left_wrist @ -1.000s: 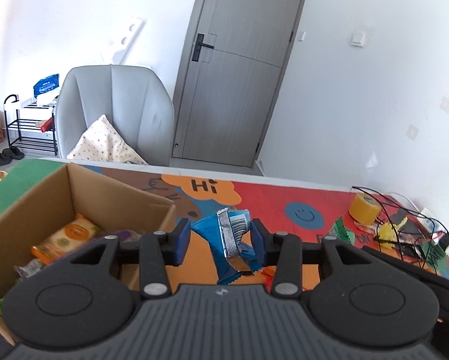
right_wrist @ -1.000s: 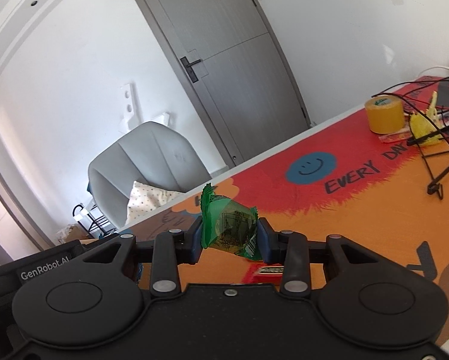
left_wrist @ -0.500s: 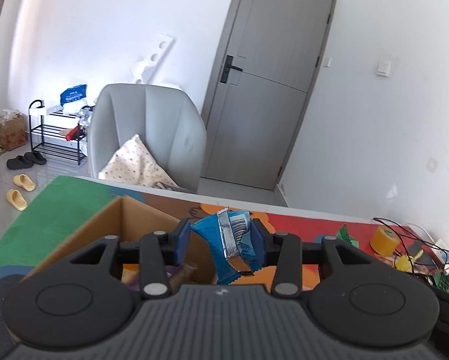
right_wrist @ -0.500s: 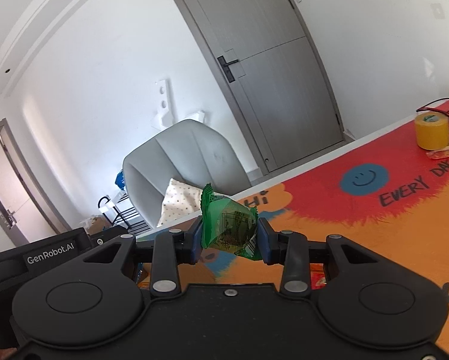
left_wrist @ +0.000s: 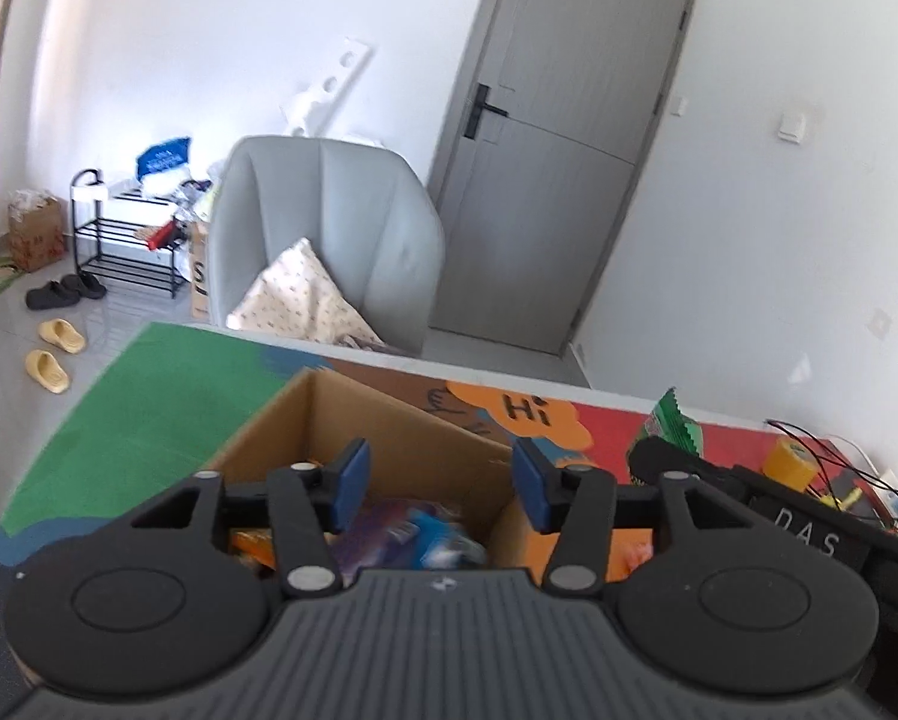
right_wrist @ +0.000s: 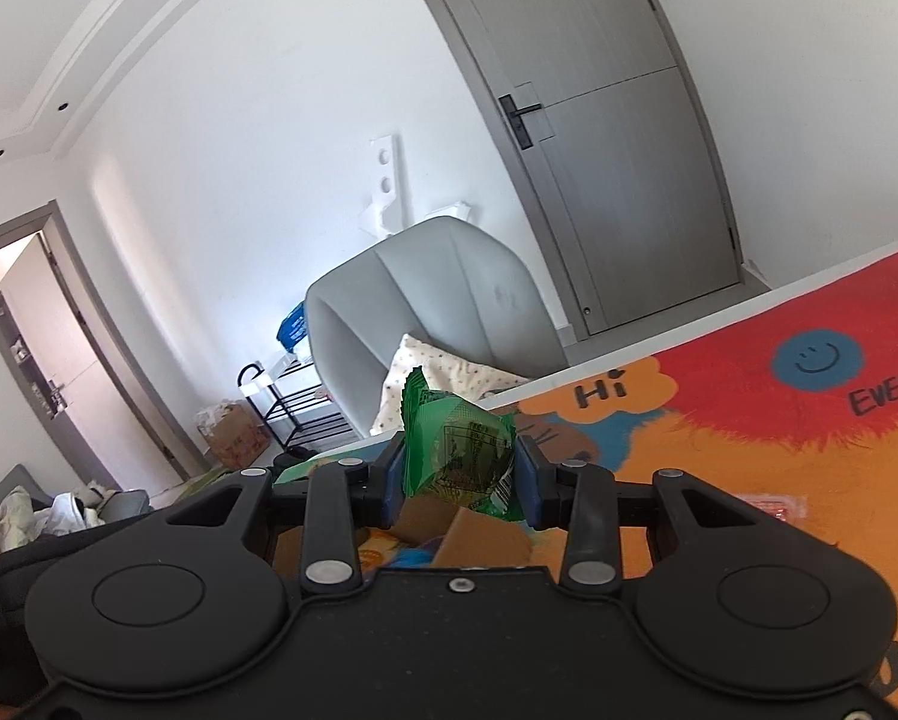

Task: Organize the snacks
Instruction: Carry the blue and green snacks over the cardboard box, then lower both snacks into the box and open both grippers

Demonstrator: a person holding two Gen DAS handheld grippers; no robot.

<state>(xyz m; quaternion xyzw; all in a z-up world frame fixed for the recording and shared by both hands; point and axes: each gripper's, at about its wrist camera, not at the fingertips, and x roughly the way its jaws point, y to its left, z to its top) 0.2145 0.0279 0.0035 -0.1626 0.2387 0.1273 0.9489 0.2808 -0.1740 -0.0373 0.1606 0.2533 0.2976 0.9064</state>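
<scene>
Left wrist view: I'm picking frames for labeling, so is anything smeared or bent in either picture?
Left wrist view: snacks in the cardboard box are motion-blurred, door sharper. Right wrist view: green packet crisp; fisheye bows the door.

Bright, even daylight on white walls; fisheye bends the door (left_wrist: pixel 559 180) at the edges (snacks in the cardboard box (left_wrist: pixel 389 438) smear with blur).

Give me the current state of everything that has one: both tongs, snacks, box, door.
left tongs: open, empty, above the box
right tongs: shut on the green snack packet
green snack packet: held off the table
cardboard box: open-topped, snacks inside
blue snack packet: inside the box, blurred
grey door: closed
</scene>
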